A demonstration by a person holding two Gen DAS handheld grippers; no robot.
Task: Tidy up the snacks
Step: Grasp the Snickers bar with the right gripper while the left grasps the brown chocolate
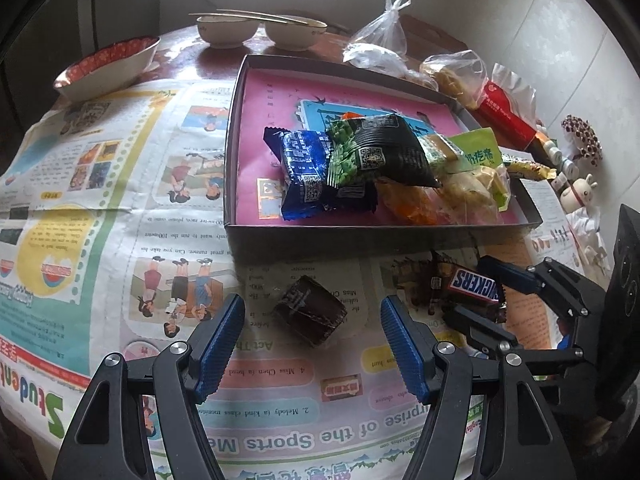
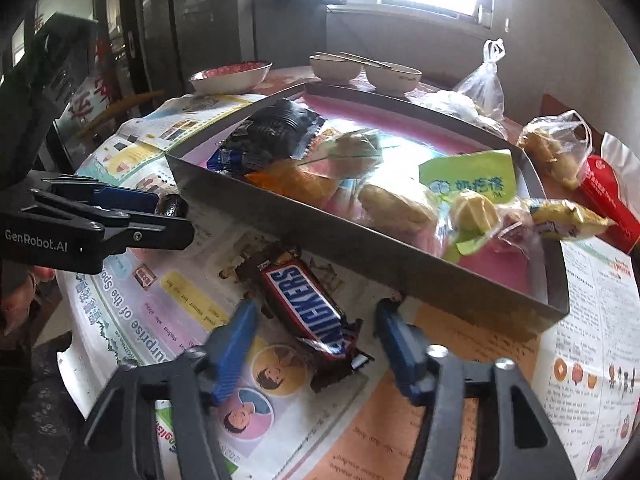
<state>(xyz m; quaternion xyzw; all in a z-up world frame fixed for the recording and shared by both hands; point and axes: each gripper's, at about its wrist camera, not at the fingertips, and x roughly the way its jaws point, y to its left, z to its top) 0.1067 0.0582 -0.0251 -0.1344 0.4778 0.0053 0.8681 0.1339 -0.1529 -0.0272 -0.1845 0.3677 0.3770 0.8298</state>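
A Snickers bar (image 2: 304,304) lies on the newspaper just in front of the grey box (image 2: 320,240). My right gripper (image 2: 316,304) straddles the bar with a small gap at each blue pad, so it is open; in the left wrist view this right gripper (image 1: 470,286) sits around the Snickers bar (image 1: 474,286). My left gripper (image 1: 313,302) is open around a small dark brown wrapped candy (image 1: 310,312), which lies free on the paper. The box (image 1: 234,160), lined in pink, holds a blue packet (image 1: 308,172), a green-and-black pea packet (image 1: 376,152) and several other snacks.
Newspaper (image 1: 120,220) covers the round table. Behind the box stand two white bowls (image 1: 228,30) with chopsticks and a red-patterned bowl (image 1: 108,64). Tied plastic bags (image 1: 380,40), a red packet (image 1: 506,114) and small figurines (image 1: 576,192) crowd the right side.
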